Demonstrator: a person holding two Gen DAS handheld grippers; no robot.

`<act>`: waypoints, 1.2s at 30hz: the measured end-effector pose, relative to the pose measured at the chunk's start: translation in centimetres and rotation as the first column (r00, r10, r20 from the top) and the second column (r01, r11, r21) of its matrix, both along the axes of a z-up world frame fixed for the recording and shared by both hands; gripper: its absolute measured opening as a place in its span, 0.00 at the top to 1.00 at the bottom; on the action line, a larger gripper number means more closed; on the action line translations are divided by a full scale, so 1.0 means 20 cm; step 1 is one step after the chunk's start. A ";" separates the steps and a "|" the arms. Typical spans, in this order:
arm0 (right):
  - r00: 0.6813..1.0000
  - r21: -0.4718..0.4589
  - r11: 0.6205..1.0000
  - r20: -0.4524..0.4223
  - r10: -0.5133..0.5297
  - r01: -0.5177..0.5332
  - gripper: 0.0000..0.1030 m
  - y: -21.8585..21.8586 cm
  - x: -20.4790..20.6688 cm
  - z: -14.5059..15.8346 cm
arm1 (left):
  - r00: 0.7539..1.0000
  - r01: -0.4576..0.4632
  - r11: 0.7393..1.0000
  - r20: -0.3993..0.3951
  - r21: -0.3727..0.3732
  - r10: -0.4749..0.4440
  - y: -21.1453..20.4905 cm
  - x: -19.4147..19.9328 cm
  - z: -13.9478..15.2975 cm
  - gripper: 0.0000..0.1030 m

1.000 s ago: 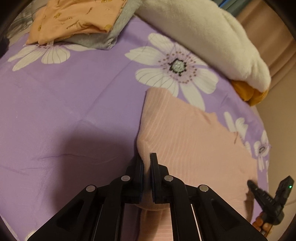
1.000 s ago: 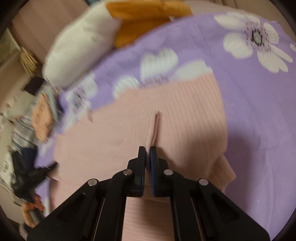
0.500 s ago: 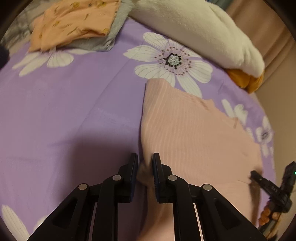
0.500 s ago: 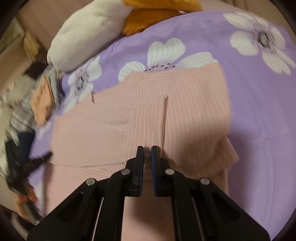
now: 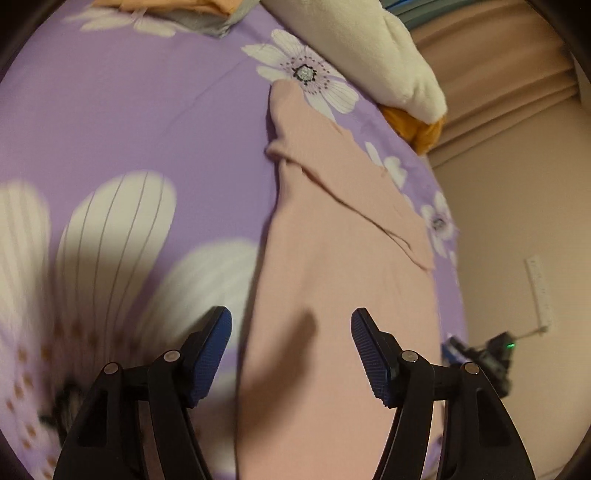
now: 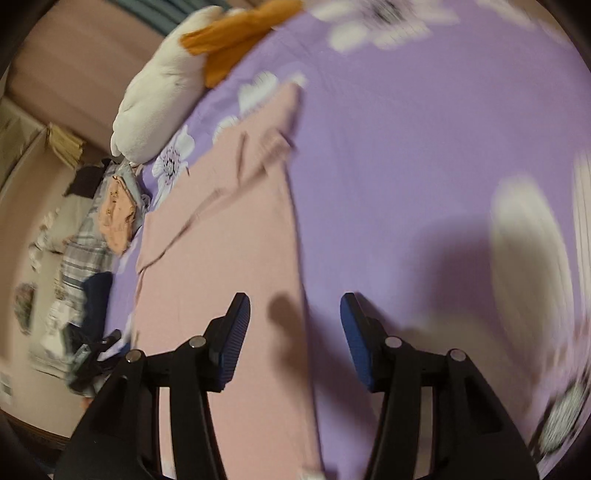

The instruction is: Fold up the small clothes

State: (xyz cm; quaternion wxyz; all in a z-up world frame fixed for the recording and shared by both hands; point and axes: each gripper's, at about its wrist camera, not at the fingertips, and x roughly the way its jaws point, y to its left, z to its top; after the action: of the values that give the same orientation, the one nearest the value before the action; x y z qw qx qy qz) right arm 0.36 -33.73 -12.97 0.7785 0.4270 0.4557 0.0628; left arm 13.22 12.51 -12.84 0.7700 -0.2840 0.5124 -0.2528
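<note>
A pink ribbed garment (image 5: 332,258) lies flat on the purple flowered bedsheet (image 5: 129,110), folded into a long narrow strip with a flap across its far end. My left gripper (image 5: 291,350) is open and empty, hovering over the strip's near part, its left edge between the jaws. In the right wrist view the same garment (image 6: 229,258) lies left of centre. My right gripper (image 6: 295,332) is open and empty above the strip's right edge.
A white plush pillow (image 5: 369,48) and an orange cloth (image 5: 417,125) lie at the sheet's far edge. Folded orange and grey clothes (image 5: 207,11) sit far left. A pile of other clothes (image 6: 96,221) lies left in the right wrist view.
Both grippers have let go of the pink garment, opened wide and drawn back. The garment now lies as a narrower, longer strip.
</note>
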 end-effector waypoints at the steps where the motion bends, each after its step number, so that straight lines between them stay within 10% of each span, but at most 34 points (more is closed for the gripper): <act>1: 1.000 0.060 0.998 0.010 0.009 -0.010 0.51 0.01 -0.05 -0.02 | 1.000 0.004 0.999 -0.006 -0.037 -0.004 0.01 -0.03 -0.01 0.36; 17: 0.987 0.195 0.968 0.000 0.160 -0.157 0.53 0.35 -0.41 -0.03 | 0.991 0.112 0.984 -0.059 -0.137 -0.121 -0.10 -0.45 -0.02 0.37; 20: 0.989 0.172 0.974 -0.008 0.147 -0.144 0.68 0.36 -0.35 -0.05 | 0.990 0.119 0.986 -0.066 -0.116 -0.127 -0.16 -0.39 -0.03 0.44; 24: 0.993 0.151 0.983 -0.020 0.112 -0.108 0.90 0.34 -0.33 -0.08 | 0.988 0.079 0.991 -0.123 -0.109 -0.092 -0.18 -0.32 -0.10 0.86; 36: 0.983 0.074 0.993 0.169 0.075 -0.088 0.95 0.33 -0.38 0.16 | 1.000 -0.001 0.986 0.001 -0.164 0.001 -0.08 -0.41 0.09 1.00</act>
State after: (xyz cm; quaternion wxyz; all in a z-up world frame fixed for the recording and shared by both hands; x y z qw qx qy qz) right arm -7.28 -27.22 -9.74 0.7926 0.4324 0.4036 0.1482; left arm 4.93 10.90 -10.95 0.7443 -0.3467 0.4892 -0.2941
